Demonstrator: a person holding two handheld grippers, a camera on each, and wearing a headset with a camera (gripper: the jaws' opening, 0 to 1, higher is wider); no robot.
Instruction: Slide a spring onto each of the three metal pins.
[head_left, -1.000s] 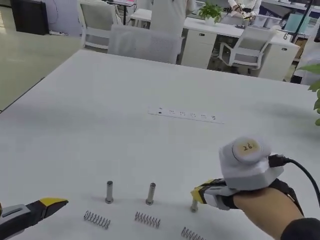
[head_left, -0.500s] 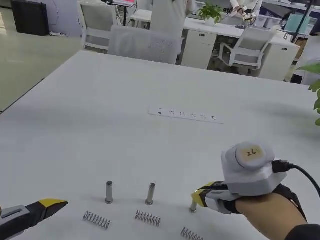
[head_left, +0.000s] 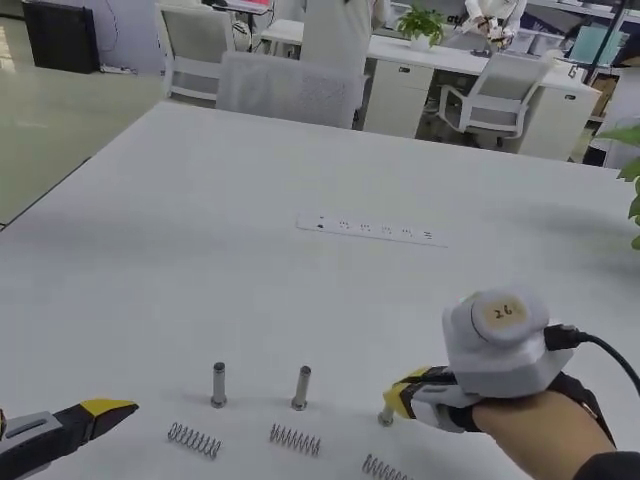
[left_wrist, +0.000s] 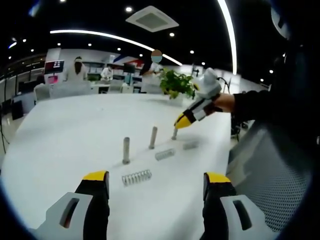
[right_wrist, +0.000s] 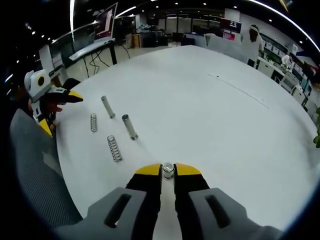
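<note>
right gripper view shows the right tongs (right_wrist: 168, 172) clamped on a metal pin (right_wrist: 168, 167), left tongs (left_wrist: 155, 177) spread apart

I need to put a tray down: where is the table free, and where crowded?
Free: the wide table stretch between power strip and pins, and beyond the strip. Crowded: the near edge, with three pins, three springs, left gripper, right gripper.

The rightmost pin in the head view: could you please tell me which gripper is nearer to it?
Right. The right gripper is shut on the rightmost pin; the left gripper sits open, well apart from it, out past the leftmost pin.
</note>
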